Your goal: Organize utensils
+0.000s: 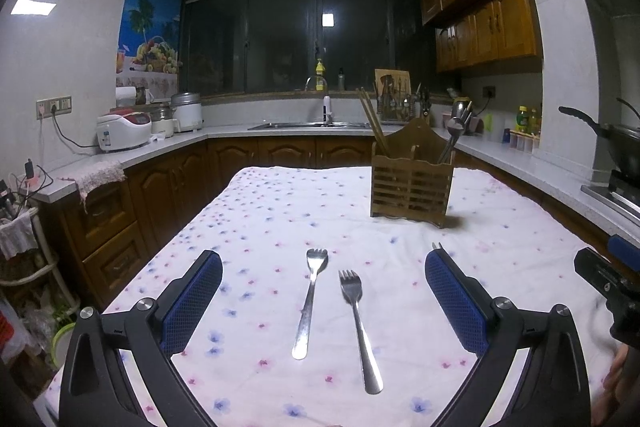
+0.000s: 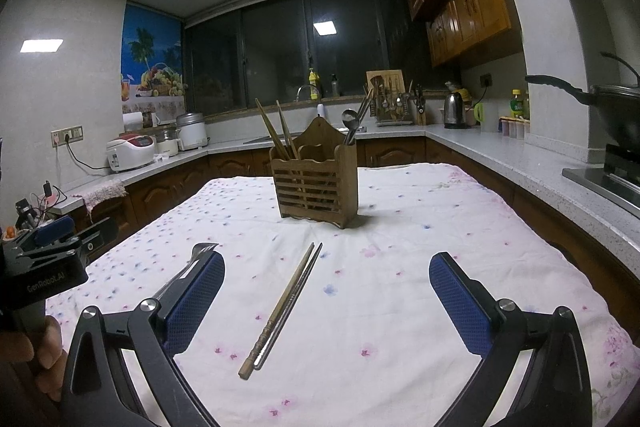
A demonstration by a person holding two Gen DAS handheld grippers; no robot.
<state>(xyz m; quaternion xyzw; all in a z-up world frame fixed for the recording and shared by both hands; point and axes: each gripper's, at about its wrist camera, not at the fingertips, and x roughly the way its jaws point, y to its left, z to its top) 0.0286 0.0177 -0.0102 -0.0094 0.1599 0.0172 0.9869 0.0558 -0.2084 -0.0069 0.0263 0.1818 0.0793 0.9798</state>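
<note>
A flowered tablecloth (image 1: pixel 280 211) covers the kitchen table, with a rice cooker (image 1: pixel 123 131) on the counter at far left and a dark wok (image 2: pixel 616 115) on the stove at far right. The left gripper (image 1: pixel 323 281) hovers wide open and holds nothing; between its blue pads lie a spork (image 1: pixel 309 301) and, just to its right, a fork (image 1: pixel 358 327), both with tines pointing away and not touching. Beyond them, right of centre, a slatted wooden utensil holder (image 1: pixel 412 187) stands upright, with chopsticks in its left compartment and spoons in its right. The right gripper (image 2: pixel 326 291) is likewise spread wide and empty, over a wooden chopstick (image 2: pixel 278 311) and a dark metal one (image 2: pixel 304 285) lying side by side and touching. In the right wrist view the other tool's body at the left edge reads "GenRobot.AI". Bare cloth surrounds the cutlery; the table's edges fall away left and right toward the cabinets.
</note>
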